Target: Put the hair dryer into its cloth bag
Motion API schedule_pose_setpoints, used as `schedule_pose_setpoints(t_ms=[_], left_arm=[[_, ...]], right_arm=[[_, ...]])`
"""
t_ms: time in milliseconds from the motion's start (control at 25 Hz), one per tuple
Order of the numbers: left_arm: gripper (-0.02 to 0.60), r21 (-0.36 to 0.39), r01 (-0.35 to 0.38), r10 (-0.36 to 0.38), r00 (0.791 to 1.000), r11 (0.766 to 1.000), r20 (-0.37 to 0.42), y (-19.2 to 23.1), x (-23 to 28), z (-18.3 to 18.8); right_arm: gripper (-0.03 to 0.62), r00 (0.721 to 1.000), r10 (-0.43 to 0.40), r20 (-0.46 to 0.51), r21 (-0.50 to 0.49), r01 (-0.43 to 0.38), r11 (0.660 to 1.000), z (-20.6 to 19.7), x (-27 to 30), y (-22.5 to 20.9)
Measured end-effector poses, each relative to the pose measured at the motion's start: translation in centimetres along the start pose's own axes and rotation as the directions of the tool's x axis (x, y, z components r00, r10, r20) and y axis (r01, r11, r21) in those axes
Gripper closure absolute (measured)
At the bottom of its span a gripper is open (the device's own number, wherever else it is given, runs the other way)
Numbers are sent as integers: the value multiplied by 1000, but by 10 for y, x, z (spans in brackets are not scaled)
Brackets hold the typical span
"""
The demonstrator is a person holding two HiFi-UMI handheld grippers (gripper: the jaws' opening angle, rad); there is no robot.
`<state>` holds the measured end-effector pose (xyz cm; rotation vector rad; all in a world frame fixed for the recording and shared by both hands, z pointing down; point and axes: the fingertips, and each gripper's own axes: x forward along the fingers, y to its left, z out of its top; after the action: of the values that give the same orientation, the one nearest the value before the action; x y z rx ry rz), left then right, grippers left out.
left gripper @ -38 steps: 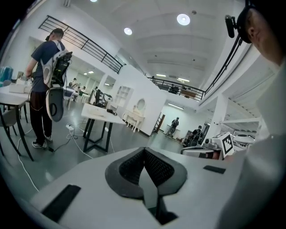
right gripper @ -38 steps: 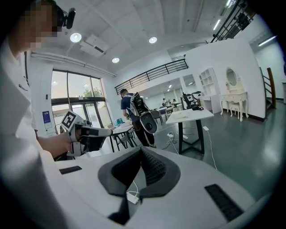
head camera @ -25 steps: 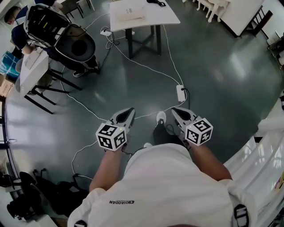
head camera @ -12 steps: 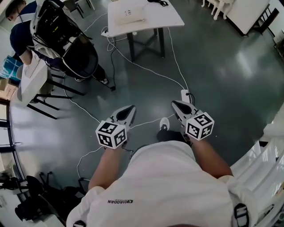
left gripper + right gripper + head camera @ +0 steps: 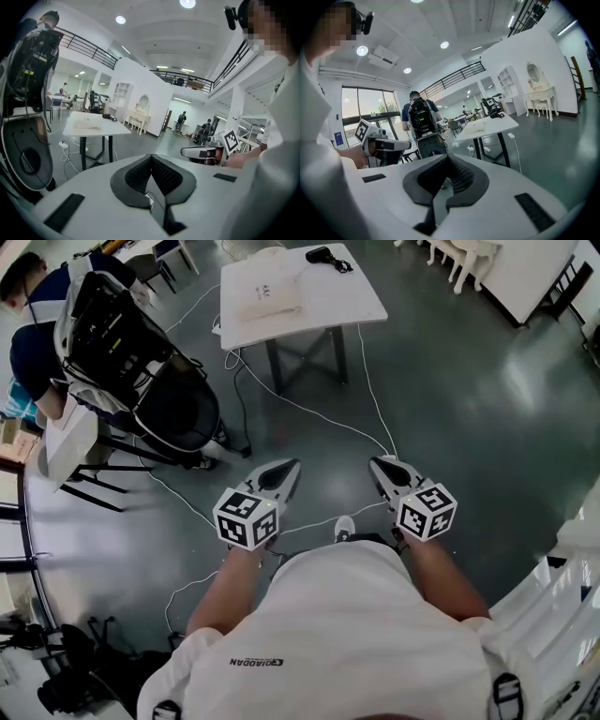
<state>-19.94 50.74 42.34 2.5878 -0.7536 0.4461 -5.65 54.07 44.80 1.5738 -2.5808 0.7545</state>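
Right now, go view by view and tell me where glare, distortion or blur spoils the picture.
Head view: the glossy floor throws pale glare patches, and the wide lens bends the room towards the edges. Left gripper view: dark rounded corners, and a ceiling lamp burnt to plain white. Right gripper view: the same dark corners, with bright windows at the left.

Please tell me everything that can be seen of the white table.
The white table has a flat rectangular top on dark legs joined by crossbars. It stands on the glossy grey floor. A pale cloth bag and a small black object, probably the hair dryer, lie on it. White cables lie nearby.
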Motion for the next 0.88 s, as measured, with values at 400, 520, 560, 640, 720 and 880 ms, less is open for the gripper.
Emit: schedule_pose_setpoints(t_ms=[400,520,560,640,720,880], left_arm=[[552,30,-9,8,1000,1000,10,28,79,50],[552,31,-16,16,1000,999,0,39,86,58],[552,29,-21,21,1000,999,-4,42,87,58],[552,21,-30,30,999,999,-13,47,89,57],[552,12,-34,34,999,999,-18,53,93,57],[552,-4,-34,34,999,999,-18,68,105,60]], right_arm=[[572,1000,10,-9,-17,-10,1000,35,38,-67],[572,1000,14,-3,-14,-14,1000,47,48,-76],[572,1000,16,-3,-15,-16,1000,49,50,-77],[572,1000,16,-13,-17,-17,1000,49,53,-81],[572,999,16,-29,-19,-17,1000,48,57,-87],[572,999,17,-50,-23,-18,1000,49,70,-97]])
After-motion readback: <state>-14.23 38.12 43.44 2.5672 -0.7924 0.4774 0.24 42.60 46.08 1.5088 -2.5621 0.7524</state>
